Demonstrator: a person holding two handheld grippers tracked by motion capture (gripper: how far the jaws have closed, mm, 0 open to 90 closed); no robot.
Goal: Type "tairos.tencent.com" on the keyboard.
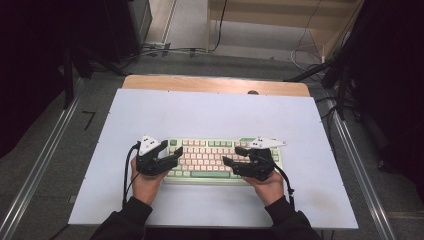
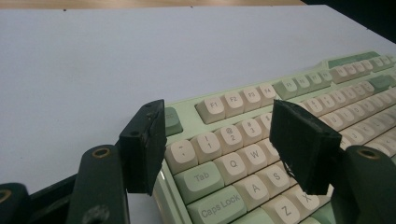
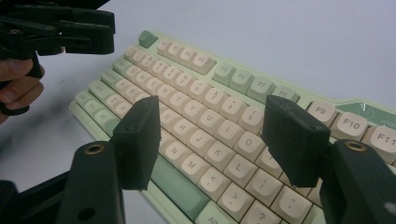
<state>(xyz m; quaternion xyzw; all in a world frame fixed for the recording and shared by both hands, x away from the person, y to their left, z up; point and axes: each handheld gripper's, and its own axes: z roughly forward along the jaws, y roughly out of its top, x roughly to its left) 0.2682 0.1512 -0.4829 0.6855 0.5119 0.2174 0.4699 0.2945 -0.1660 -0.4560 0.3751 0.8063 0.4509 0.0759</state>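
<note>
Where legible: keyboard (image 2: 243,154) (Tab, Caps Lock)

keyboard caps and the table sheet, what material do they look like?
Keycaps: likely matte plastic, cream and green, with printed legends and soft rounded edges. Keyboard case: glossy green plastic by the sheen on its edge. Sheet: smooth pale matte board, maybe laminate or plastic, lying on a wood-look tabletop.

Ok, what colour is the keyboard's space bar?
Green space bar, clearest in the right gripper view.
</note>
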